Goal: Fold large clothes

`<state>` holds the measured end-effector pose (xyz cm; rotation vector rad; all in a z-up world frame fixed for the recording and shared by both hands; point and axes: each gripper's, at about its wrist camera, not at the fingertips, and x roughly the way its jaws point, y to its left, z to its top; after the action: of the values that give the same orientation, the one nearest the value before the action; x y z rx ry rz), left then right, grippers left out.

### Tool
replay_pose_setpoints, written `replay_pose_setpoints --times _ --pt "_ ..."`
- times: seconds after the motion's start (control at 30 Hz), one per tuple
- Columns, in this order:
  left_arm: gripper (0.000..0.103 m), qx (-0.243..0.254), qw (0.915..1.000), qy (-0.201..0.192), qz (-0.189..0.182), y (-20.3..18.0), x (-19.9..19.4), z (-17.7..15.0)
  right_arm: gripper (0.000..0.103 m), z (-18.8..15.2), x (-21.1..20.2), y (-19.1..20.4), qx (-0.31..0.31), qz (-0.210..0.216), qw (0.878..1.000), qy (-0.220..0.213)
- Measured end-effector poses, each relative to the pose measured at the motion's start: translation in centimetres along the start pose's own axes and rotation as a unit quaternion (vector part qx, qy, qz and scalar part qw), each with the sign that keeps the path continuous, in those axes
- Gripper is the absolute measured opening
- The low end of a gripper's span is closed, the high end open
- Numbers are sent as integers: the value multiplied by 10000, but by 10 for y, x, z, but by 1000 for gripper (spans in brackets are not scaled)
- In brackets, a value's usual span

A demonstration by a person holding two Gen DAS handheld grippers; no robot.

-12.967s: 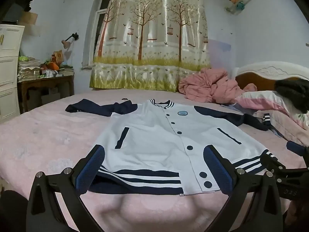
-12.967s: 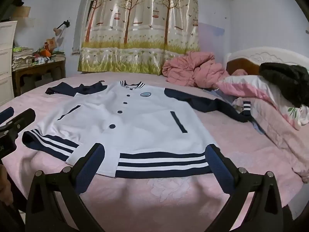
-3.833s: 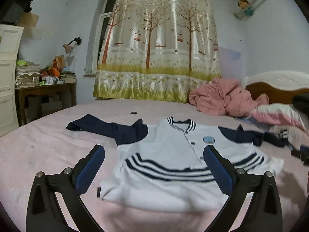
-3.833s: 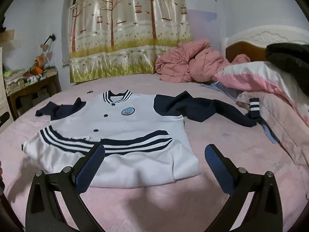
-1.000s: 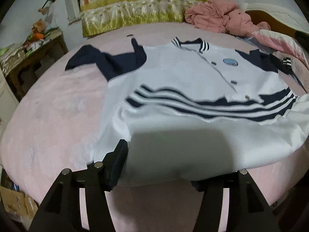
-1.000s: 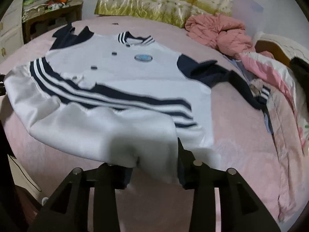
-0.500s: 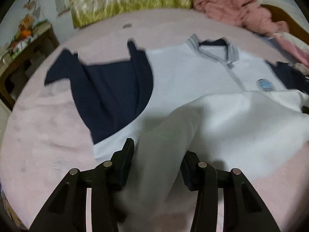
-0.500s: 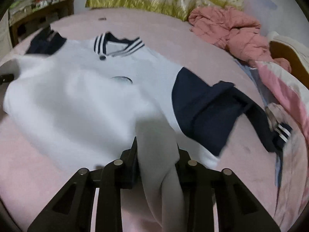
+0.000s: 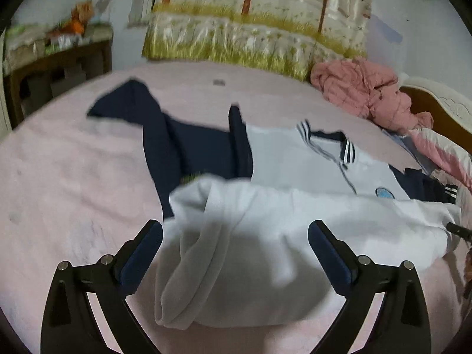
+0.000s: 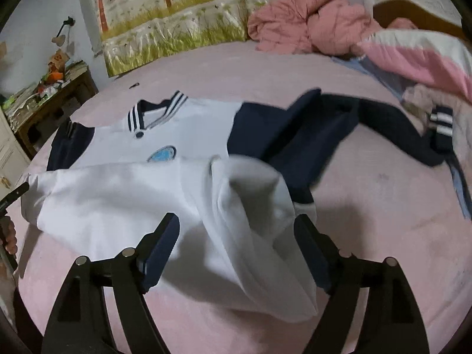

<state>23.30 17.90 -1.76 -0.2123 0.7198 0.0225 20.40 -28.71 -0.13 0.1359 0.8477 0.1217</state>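
Observation:
A white jacket [image 9: 295,215] with navy sleeves lies on the pink bed [image 9: 73,177], its lower half folded up over the chest. The striped collar [image 9: 327,138] and a blue badge [image 10: 162,155] still show. One navy sleeve [image 9: 177,141] spreads left; the other sleeve [image 10: 354,124] runs right to a striped cuff [image 10: 441,124]. My left gripper [image 9: 235,225] is opening, with a loose bunch of the white fold between its fingers, untouched by the pads. My right gripper [image 10: 236,218] is opening too, and the fold's other end [image 10: 253,206] sags between its fingers.
A crumpled pink quilt [image 9: 362,88] and a pink-and-white pillow [image 10: 419,53] lie by the headboard [image 9: 436,109]. A cluttered wooden desk [image 9: 56,62] stands at the left. A tree-print curtain [image 9: 259,14] hangs behind the bed. A hand [image 10: 8,236] shows at the left edge.
Both grippers carried the white fold toward the collar, then their jaws spread and let it go. The fold now covers the striped hem and most of the chest.

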Motion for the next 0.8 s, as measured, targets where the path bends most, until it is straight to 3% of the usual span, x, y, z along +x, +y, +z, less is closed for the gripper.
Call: replay_pose_setpoints --times 0.07,0.1,0.13,0.17,0.2,0.23,0.3,0.37,0.47,0.53,0.6,0.8 --pt "99 56 9993 351 -152 1 15 -3 78 -2 4 -2 53 -36 10000 42" --pt "84 94 9984 474 -297 0 19 -7 73 -4 5 -3 94 -4 9999 49" --pt "70 146 9975 532 -448 -2 24 -9 31 -4 5 -4 111 115 9999 3" --pt "46 209 9986 388 -298 -4 23 -10 11 -2 5 -4 120 95 9998 -129" --pt "14 379 9992 83 33 -7 18 -7 9 -2 1 -7 195 37 9992 -340" --pt "10 466 9987 -181 35 -7 13 -2 6 -1 -4 -10 357 172 9977 -542" --pt "10 191 9981 -556 -169 -3 2 7 6 2 -16 -14 594 444 9936 -850" --pt "10 105 9977 -632 -210 -3 4 15 6 6 -26 -12 539 435 9929 -965" --pt "10 303 9989 -319 173 -4 34 16 7 6 -1 -17 565 -93 9976 -385" --pt "11 216 9988 93 427 2 53 8 8 -2 21 -29 922 8 9957 -35" --pt "15 51 9987 247 443 6 58 4 9 -6 29 -34 1006 -37 9949 35" --pt "35 175 9967 168 776 7 33 -4 33 -5 14 -30 661 -578 9959 -228"
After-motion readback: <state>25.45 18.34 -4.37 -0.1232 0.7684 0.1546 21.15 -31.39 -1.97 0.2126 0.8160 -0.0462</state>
